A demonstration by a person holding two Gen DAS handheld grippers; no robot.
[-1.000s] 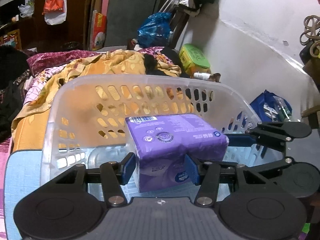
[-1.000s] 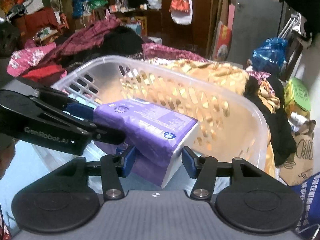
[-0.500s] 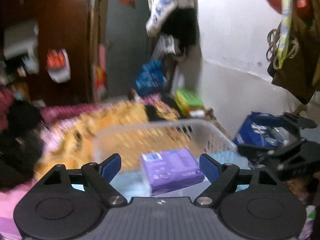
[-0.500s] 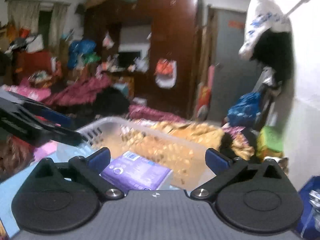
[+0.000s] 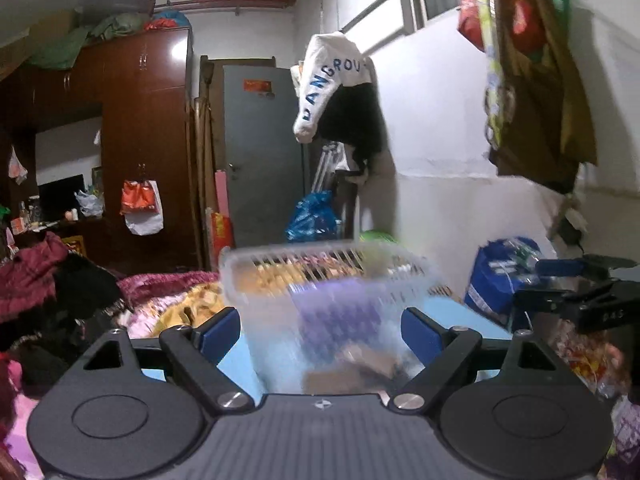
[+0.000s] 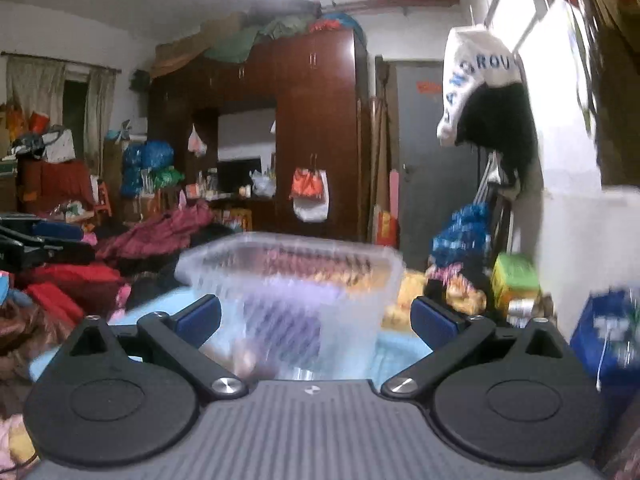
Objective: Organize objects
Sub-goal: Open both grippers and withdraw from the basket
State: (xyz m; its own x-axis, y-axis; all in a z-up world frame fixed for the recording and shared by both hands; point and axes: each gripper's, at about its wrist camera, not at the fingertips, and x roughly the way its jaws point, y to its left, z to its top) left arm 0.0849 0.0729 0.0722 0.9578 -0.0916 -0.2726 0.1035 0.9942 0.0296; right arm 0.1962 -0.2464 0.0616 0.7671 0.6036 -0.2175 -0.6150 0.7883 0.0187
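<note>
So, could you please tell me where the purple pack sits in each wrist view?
Left wrist: purple pack low centre, blurred, inside the clear basket.
Right wrist: purple pack low centre, inside the same basket.
Shared landmark: white lettered garment hanging upper right.

Clear basket on light-blue bed surface
</note>
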